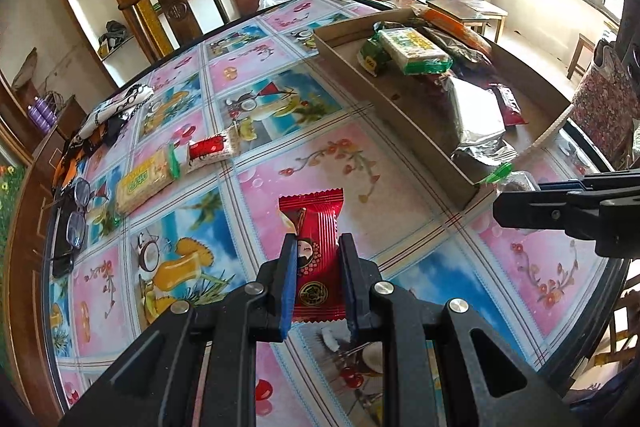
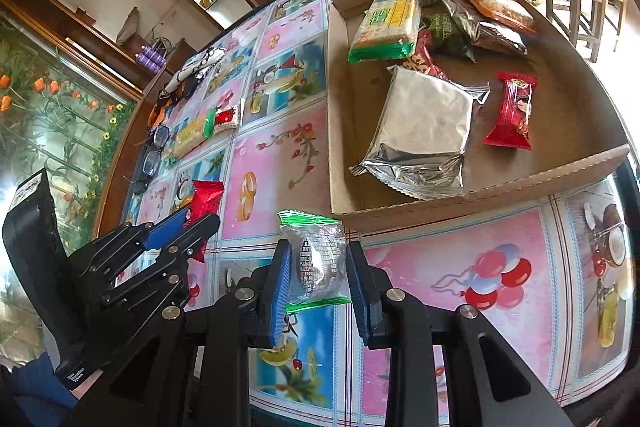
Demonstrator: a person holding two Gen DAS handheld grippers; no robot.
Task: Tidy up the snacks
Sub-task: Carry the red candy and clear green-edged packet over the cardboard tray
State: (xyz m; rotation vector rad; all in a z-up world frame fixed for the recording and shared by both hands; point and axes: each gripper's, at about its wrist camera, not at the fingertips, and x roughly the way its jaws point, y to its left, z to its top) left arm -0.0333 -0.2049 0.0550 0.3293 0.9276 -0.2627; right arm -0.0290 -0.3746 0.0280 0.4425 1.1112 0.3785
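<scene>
A: Status on the snacks?

B: Both hands loaded. Left gripper is clamped narrow on a red snack packet, long axis running straight out along the fingers, far end poking past the tips. Right gripper is pinched on a clear packet with green ends, same orientation, silvery round thing inside.

A: Where's the target?

B: Cardboard tray, open top, low walls. It already holds a silver pouch, a small red packet, a green-and-yellow cracker pack and some darker bags at the far end.

A: Which hand is closer?

B: Right, I'd say. The tray's near wall sits just ahead of its packet, slightly to the right. The left gripper is off to the left with open table between it and the tray's long side wall, so it has to travel right and forward.

A: Anything left on the table?

B: Two packs well to the left: a yellow cracker pack and a red-and-white one. Glasses beyond them near the edge.

A: Surface?

B: Round table, glossy cover printed with pink and blue squares. Wooden chair, shelving and a dark screen behind it, windows on the right.
</scene>
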